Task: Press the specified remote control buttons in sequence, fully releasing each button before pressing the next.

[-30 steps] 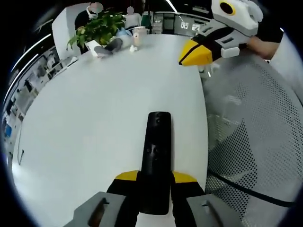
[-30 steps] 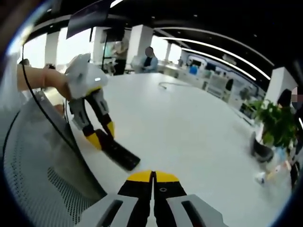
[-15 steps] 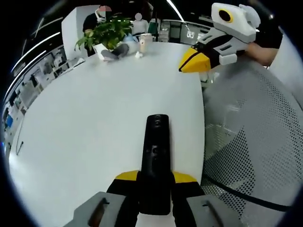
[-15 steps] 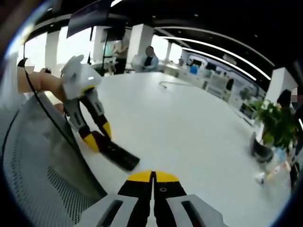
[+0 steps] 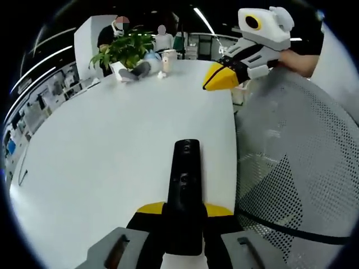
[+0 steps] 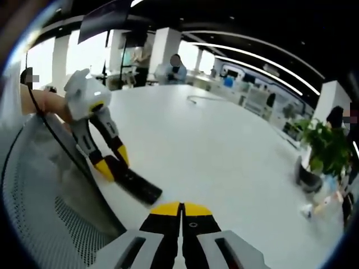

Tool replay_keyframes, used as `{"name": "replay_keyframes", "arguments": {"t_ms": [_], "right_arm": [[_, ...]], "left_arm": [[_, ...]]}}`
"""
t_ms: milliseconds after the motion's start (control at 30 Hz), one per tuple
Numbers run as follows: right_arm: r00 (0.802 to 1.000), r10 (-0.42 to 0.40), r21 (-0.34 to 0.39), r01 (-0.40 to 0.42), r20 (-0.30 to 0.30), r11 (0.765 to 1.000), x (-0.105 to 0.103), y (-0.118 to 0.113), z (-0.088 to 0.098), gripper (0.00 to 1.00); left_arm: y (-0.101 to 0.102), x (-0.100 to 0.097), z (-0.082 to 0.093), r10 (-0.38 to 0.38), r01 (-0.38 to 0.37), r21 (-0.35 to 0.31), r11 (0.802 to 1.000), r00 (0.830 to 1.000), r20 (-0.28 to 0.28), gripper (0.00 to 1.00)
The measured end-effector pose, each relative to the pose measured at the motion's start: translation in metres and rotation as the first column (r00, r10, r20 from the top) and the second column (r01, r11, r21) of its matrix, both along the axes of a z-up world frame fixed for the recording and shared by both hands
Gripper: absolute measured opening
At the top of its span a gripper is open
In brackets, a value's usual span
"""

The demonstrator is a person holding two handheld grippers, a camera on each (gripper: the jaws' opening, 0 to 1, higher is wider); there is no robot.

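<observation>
Your left gripper (image 5: 182, 216) clamps the black remote (image 5: 183, 190) over the white table (image 5: 101, 151); right gripper (image 6: 180, 216) closed, empty; potted plant (image 5: 126, 47) at 11 o'clock

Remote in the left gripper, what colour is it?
Black all over. The remote shows best in the left gripper view, clamped in the left gripper.

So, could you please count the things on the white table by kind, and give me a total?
Black slim remote control, held between the left gripper's yellow-tipped jaws: 1
Green leafy potted plant: 1
Pale cup beside the plant: 1
Thin dark cable at the far side: 1
Total: 4
A few small items near the plant are too blurred to count.
</observation>
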State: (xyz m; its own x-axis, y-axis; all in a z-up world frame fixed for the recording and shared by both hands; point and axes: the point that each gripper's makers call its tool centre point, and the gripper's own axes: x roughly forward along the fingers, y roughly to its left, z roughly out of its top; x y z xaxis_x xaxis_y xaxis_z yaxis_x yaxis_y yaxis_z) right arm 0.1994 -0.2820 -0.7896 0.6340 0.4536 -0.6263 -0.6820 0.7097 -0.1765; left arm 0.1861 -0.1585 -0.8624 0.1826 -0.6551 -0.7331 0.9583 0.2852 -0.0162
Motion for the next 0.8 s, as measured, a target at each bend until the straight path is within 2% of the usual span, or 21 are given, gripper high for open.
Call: {"name": "replay_keyframes", "arguments": {"t_ms": [133,300,433,600,700,800], "right_arm": [[1.0,0.004,0.015,-0.004,-0.005,1.0,-0.001,0.001,0.002,0.0],[0.999,0.012,0.043,-0.01,-0.047,0.999,-0.004,0.004,0.0,0.0],[1.0,0.003,-0.012,-0.003,-0.017,1.0,-0.002,-0.001,0.003,0.0],[0.998,0.012,0.006,-0.011,-0.065,1.0,-0.002,0.003,0.0,0.0],[0.989,0.069,0.009,-0.069,-0.128,0.998,-0.008,0.012,-0.006,0.0],[0.979,0.128,-0.031,-0.135,-0.158,0.99,-0.011,0.018,-0.013,0.0]], "left_arm": [[0.0,0.0,0.0,-0.004,0.004,0.0,1.0,1.0,0.003,0.24],[0.0,0.0,0.0,-0.002,0.002,-0.004,1.0,1.0,0.003,0.24],[0.0,-0.001,0.0,-0.009,0.009,-0.008,1.0,1.0,0.005,0.24],[0.0,-0.002,0.0,-0.032,0.032,-0.017,0.999,0.999,0.005,0.24],[-0.001,-0.004,0.0,-0.063,0.064,-0.027,0.998,0.998,0.007,0.24],[-0.001,-0.005,-0.001,-0.084,0.084,-0.034,0.996,0.996,0.011,0.24]]}}
